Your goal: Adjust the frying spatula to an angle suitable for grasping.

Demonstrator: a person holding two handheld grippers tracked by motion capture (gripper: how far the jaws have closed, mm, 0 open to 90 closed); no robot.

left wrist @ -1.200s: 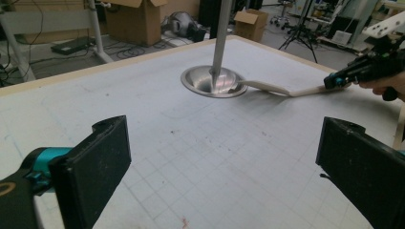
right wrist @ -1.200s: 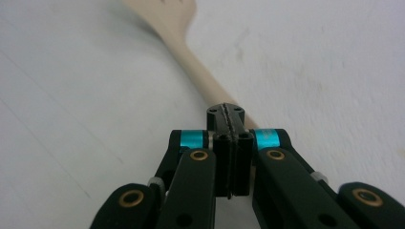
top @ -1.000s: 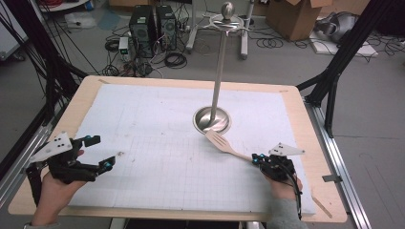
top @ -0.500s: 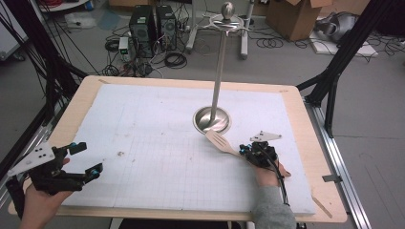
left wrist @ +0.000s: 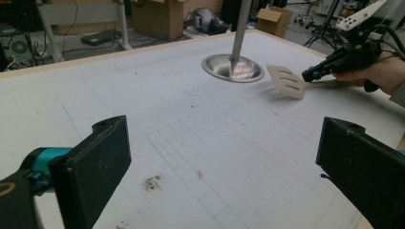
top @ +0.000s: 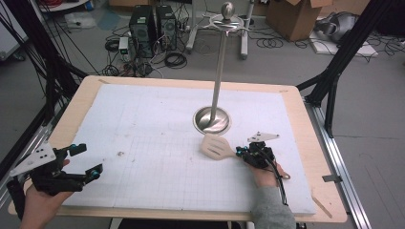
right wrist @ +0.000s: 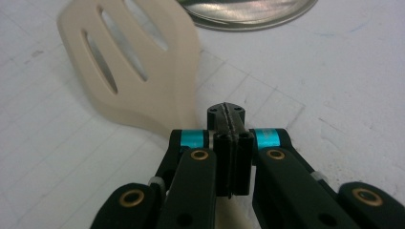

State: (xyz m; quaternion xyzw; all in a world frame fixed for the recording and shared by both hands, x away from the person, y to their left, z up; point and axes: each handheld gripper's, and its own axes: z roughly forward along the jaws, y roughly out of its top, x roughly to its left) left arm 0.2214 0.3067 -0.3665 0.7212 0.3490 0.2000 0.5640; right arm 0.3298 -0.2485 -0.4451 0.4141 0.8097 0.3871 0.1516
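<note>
A cream slotted spatula [top: 217, 145] lies on the white gridded mat, its blade just in front of the stand's round steel base [top: 212, 119]. My right gripper [top: 241, 153] sits low over the spatula's handle, jaws shut pad to pad. In the right gripper view the closed tips [right wrist: 227, 112] are above the handle, with the blade [right wrist: 138, 71] ahead and to the left. I cannot tell whether they pinch it. The handle's ring end [top: 286, 176] pokes out behind the hand. My left gripper [top: 88, 161] is at the mat's front left, open and empty [left wrist: 224, 162].
A tall steel pole [top: 219, 62] with a ball top rises from the base near the mat's middle. The wooden table edge [top: 329, 210] frames the mat. Small dark specks [left wrist: 153, 181] mark the mat near my left gripper. Black frame struts stand at both sides.
My right gripper has slid left along the spatula's handle, ending close behind the blade. The left hand has drifted slightly toward the front left corner. The spatula has stayed in place.
</note>
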